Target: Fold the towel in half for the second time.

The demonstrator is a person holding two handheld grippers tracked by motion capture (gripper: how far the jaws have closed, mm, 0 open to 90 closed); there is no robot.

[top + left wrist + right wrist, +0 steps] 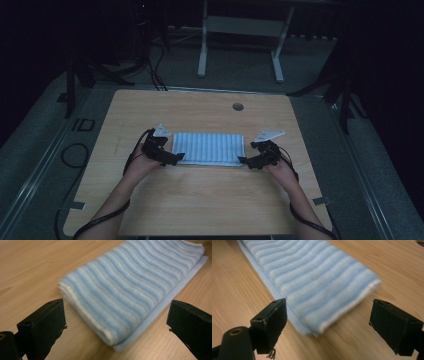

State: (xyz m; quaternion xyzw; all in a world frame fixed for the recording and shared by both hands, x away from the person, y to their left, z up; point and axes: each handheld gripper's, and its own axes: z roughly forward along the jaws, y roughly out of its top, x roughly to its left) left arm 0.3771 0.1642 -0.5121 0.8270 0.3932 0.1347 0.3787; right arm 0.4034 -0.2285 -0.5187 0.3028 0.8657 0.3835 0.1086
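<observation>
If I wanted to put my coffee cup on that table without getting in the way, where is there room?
Bare wood lies between the folded striped towel and the table's far edge, near the small round hole, and along the near edge between the forearms. It is crowded at the towel's two ends, where the left hand-held gripper and right hand-held gripper stand open beside it.

Soft ribbed terry cloth towel (130, 292), pale wood-grain table (200, 195) with smooth matt finish, matt black plastic fingers (43, 325)
</observation>
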